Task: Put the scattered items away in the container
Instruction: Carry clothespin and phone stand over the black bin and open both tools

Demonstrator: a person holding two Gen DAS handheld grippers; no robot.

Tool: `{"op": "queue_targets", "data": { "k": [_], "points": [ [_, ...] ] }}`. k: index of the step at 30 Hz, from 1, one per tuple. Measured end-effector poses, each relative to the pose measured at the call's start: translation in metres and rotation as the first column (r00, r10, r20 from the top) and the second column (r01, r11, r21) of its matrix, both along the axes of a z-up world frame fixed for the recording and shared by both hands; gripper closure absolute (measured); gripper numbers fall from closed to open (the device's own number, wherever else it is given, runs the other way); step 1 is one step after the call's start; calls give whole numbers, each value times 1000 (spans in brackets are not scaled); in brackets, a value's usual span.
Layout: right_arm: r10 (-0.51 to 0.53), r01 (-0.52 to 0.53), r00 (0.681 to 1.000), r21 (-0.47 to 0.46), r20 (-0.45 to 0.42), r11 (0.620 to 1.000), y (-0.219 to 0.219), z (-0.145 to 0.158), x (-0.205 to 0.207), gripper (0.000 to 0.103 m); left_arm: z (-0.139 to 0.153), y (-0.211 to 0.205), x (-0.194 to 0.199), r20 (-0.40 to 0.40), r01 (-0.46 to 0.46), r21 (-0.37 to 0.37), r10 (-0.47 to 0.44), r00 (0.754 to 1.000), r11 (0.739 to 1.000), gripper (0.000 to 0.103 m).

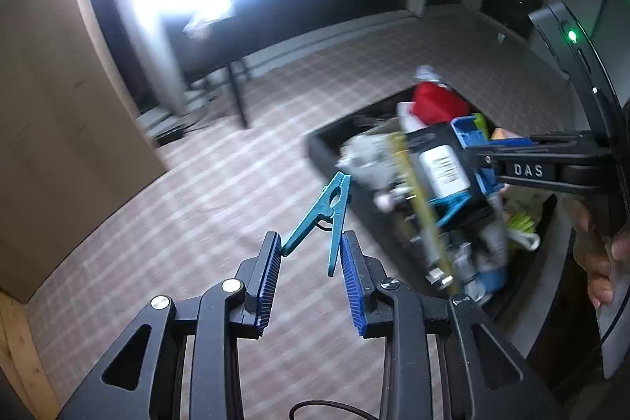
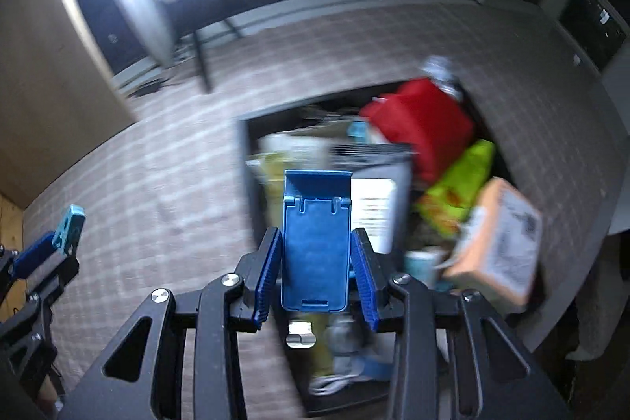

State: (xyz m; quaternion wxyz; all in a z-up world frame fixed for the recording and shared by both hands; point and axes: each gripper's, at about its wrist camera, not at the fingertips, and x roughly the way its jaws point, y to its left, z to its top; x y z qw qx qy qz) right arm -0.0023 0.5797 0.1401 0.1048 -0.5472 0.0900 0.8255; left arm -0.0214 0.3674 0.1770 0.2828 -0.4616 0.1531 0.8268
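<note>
Our left gripper (image 1: 311, 262) pinches a teal clothespin (image 1: 328, 217) by its legs, left of the black bin (image 1: 323, 144); our right gripper (image 2: 315, 262) clamps a blue phone stand (image 2: 317, 243) above it. We should release only once each is over the opening.

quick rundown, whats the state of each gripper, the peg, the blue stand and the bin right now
left gripper: shut on the teal plastic clothes peg
teal plastic clothes peg: held by its handle ends, lifted
right gripper: shut on the blue plastic phone stand
blue plastic phone stand: held, folded flat
black open-top container: crowded with items
</note>
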Motion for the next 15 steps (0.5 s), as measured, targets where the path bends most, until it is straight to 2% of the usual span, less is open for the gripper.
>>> {"op": "queue_targets", "data": {
  "k": [6,12,13,15],
  "points": [
    [4,-4,1000,6,9,1000,71,-3,0,68,-6,78,6,39,-30,31,29,999,999,74],
    [53,-53,998,3,14,999,100,-7,-4,67,-19,132,10,74,-40,41,37,997,998,74],
    [60,-60,998,-3,13,998,104,-8,-4,67,-21,142,10,96,-39,46,34,995,998,71],
    [74,-74,997,-18,12,997,114,-9,-6,63,-25,154,9,109,-57,27,54,993,998,35]
  ]
}}
